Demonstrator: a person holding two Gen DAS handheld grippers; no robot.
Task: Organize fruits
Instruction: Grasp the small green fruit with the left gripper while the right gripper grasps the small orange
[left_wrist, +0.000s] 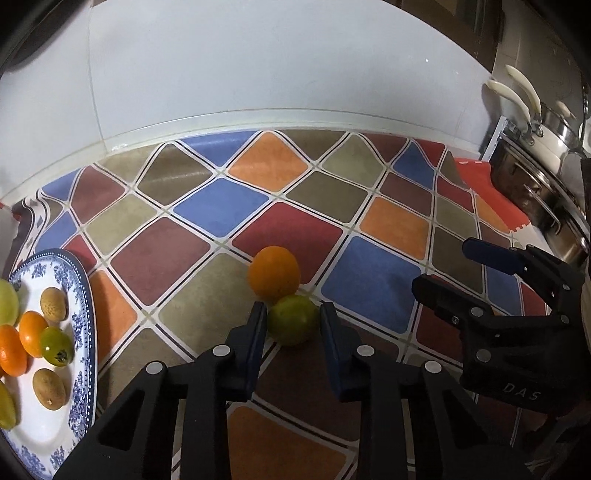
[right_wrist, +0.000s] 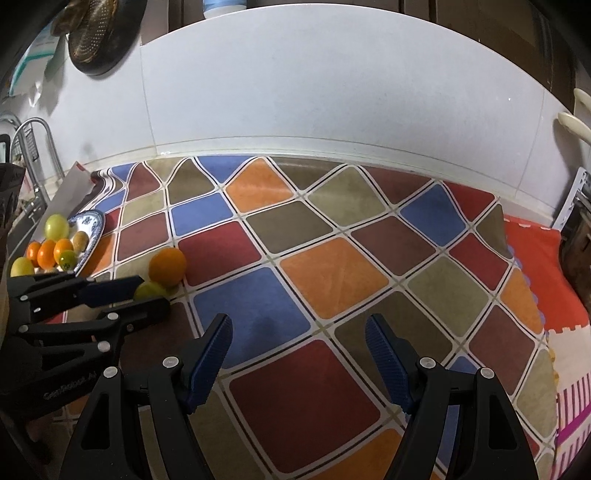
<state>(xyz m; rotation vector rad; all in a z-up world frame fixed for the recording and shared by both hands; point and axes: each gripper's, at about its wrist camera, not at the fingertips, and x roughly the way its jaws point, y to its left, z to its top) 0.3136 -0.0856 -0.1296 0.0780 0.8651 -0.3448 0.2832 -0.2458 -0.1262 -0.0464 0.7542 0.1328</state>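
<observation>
The left gripper (left_wrist: 293, 314) is clenched on a green citrus fruit (left_wrist: 292, 323): in the left wrist view its two blue pads sit against the fruit's flanks, though the right pad's contact line is in shadow and hard to make out, and the fruit's underside is hidden where it meets the patterned tablecloth (left_wrist: 221, 206). In the right wrist view only a sliver of that fruit shows above the left gripper's fingers. Just behind the green fruit, touching it, rests an orange (left_wrist: 274, 273), its lower edge covered by the green one. To the right of the green fruit, the right gripper (right_wrist: 299, 350) stands released, its jaws apart over a blue and a red tile of the cloth with nothing between them. To the left of the green fruit lies a blue-and-white plate (left_wrist: 85, 310), cut off by the edge of the left wrist view; it holds two small oranges, a green-and-orange fruit with a sticker, two brownish fruits and pale green fruits that are only partly in frame. In the right wrist view the near side of the plate is masked by the left gripper. Farther back from the green fruit, the cloth ends at a white tiled wall (left_wrist: 258, 66). Far to the right, steel pots (left_wrist: 532, 184) with cream handles are cropped by the lens edge.
</observation>
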